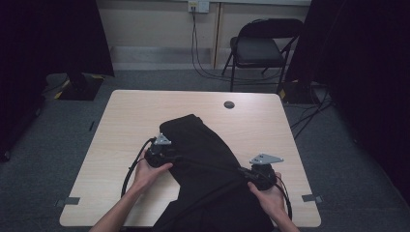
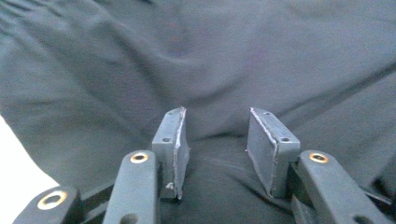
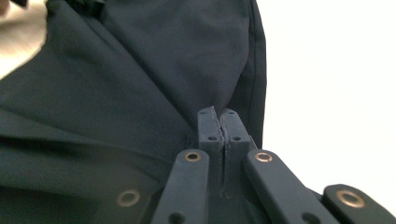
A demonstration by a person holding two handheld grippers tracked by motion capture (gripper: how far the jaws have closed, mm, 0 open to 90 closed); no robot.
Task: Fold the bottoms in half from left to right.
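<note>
**A:** So what couldn't you make out? The dark garment was basically a black blob in the high view, right?

**B:** Pretty much. Its lower end ran off the bottom edge of the frame, so I couldn't tell what kind of garment it was. Folds barely showed against the black. The tips of both tools were lost in the cloth there too.

**A:** Any labels or writing?

**B:** None that I could read, not on the cloth or the tools.

**A:** Where did it sit?

**B:** On the tabletop, from the middle of the frame down to the bottom edge, draped between the two hands. The left hand-held gripper was at the cloth's left edge, mid-frame. In its own view, the left hand-held gripper had its jaws partly apart, with fabric lying between and beneath the pads, nothing pinched.

**A:** And the other?

**B:** The right hand-held gripper was at the cloth's right edge, lower right. In its own view, the right hand-held gripper was clamped tight on a fold of the garment, near a seam.
</note>
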